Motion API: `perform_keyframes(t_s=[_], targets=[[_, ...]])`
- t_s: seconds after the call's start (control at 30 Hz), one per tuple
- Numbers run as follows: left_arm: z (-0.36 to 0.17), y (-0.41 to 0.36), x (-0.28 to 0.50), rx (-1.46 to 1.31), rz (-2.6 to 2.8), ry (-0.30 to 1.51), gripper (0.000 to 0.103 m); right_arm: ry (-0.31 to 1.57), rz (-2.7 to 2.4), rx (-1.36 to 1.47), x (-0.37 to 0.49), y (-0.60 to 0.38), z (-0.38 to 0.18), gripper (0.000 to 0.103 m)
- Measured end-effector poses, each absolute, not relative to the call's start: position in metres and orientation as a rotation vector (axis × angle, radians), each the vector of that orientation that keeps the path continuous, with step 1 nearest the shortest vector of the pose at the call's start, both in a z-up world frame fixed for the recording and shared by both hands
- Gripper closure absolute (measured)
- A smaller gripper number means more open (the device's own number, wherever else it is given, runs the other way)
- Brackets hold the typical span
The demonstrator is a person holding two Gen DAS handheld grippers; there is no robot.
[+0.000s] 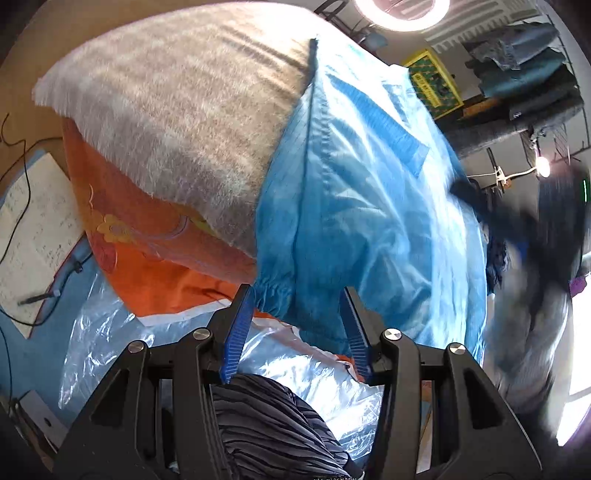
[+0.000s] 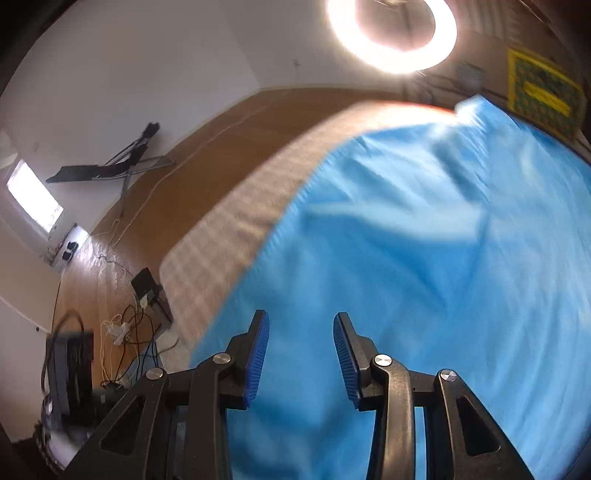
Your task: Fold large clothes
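Note:
A light blue, thin garment (image 1: pixel 362 206) lies spread over a grey-beige woven blanket (image 1: pixel 177 122). Its gathered elastic edge sits at the near end. My left gripper (image 1: pixel 295 295) is open, and that gathered edge lies loose between its blue pads (image 1: pixel 236 332) without being pinched. In the right wrist view the same blue garment (image 2: pixel 406 240) fills the picture, blurred. My right gripper (image 2: pixel 301 315) hovers over it, open, with only flat cloth below the gap. A dark blurred shape (image 1: pixel 517 229) at the garment's right edge cannot be made out.
An orange flowered sheet (image 1: pixel 147 258) lies under the blanket, with clear plastic wrap (image 1: pixel 295 369) and a dark striped cloth (image 1: pixel 266 424) in front. Papers (image 1: pixel 33 229) and cables lie left. Wood floor with cords (image 2: pixel 125 332) and a ring light (image 2: pixel 391 33) lie beyond the blanket (image 2: pixel 236 229).

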State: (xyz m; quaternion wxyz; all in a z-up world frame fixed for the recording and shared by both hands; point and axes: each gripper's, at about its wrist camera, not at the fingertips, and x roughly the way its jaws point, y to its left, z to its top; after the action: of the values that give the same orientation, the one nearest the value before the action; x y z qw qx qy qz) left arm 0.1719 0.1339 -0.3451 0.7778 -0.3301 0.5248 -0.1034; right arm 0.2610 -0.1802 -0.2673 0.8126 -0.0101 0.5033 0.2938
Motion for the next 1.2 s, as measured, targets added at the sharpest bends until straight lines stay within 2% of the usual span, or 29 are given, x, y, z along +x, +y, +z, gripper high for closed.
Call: perform_keyframes(t_s=[0.03, 0.07, 0.1, 0.17, 0.27, 0.4, 0.47, 0.63, 0.67, 0.73, 0.77, 0.8, 0.87, 0.9, 0.97, 1.03, 1.13, 1.2], targets=[[-0.347, 0.133, 0.174, -0.719, -0.227, 1.141, 0.056, 1.108, 0.610, 0.016, 0.252, -0.192, -0.277, 0.064], [-0.349, 0.130, 0.175, -0.711, -0.229, 1.150, 0.061, 1.144, 0.599, 0.059, 0.244, -0.201, -0.287, 0.064], [-0.349, 0.127, 0.176, -0.692, -0.226, 1.156, 0.074, 1.174, 0.598, 0.104, 0.238, -0.210, -0.297, 0.064], [-0.348, 0.121, 0.177, -0.658, -0.226, 1.164, 0.089, 1.208, 0.608, 0.160, 0.228, -0.217, -0.310, 0.065], [-0.346, 0.121, 0.178, -0.639, -0.219, 1.159, 0.098, 1.191, 0.619, 0.177, 0.214, -0.214, -0.320, 0.068], [-0.341, 0.129, 0.173, -0.608, -0.169, 1.135, 0.101, 1.227, 0.690, 0.213, 0.209, -0.197, -0.327, 0.100], [-0.338, 0.138, 0.168, -0.607, -0.143, 1.116, 0.101, 1.225, 0.703, 0.191, 0.206, -0.188, -0.328, 0.103], [-0.341, 0.155, 0.164, -0.682, -0.123, 1.093, 0.101, 1.233, 0.714, 0.209, 0.210, -0.177, -0.334, 0.103], [-0.343, 0.158, 0.165, -0.706, -0.121, 1.098, 0.099, 1.240, 0.704, 0.213, 0.210, -0.178, -0.337, 0.103], [-0.346, 0.161, 0.167, -0.755, -0.131, 1.101, 0.076, 1.245, 0.701, 0.224, 0.210, -0.184, -0.336, 0.103], [-0.346, 0.163, 0.166, -0.789, -0.138, 1.083, 0.052, 1.245, 0.692, 0.213, 0.210, -0.186, -0.335, 0.103], [-0.345, 0.163, 0.167, -0.799, -0.141, 1.066, 0.040, 1.240, 0.681, 0.190, 0.209, -0.188, -0.333, 0.102], [-0.343, 0.157, 0.172, -0.787, -0.163, 1.049, 0.040, 1.237, 0.684, 0.149, 0.208, -0.190, -0.329, 0.094], [-0.343, 0.151, 0.177, -0.762, -0.173, 1.060, 0.040, 1.236, 0.688, 0.130, 0.207, -0.190, -0.326, 0.080], [-0.345, 0.139, 0.185, -0.714, -0.179, 1.083, 0.038, 1.211, 0.706, 0.104, 0.201, -0.189, -0.318, 0.067], [-0.349, 0.134, 0.188, -0.690, -0.178, 1.106, 0.038, 1.167, 0.683, 0.038, 0.195, -0.187, -0.308, 0.068], [-0.356, 0.134, 0.190, -0.710, -0.172, 1.122, 0.038, 1.175, 0.693, 0.021, 0.196, -0.186, -0.309, 0.080], [-0.359, 0.136, 0.193, -0.710, -0.156, 1.127, 0.038, 1.212, 0.694, 0.059, 0.202, -0.187, -0.320, 0.093]])
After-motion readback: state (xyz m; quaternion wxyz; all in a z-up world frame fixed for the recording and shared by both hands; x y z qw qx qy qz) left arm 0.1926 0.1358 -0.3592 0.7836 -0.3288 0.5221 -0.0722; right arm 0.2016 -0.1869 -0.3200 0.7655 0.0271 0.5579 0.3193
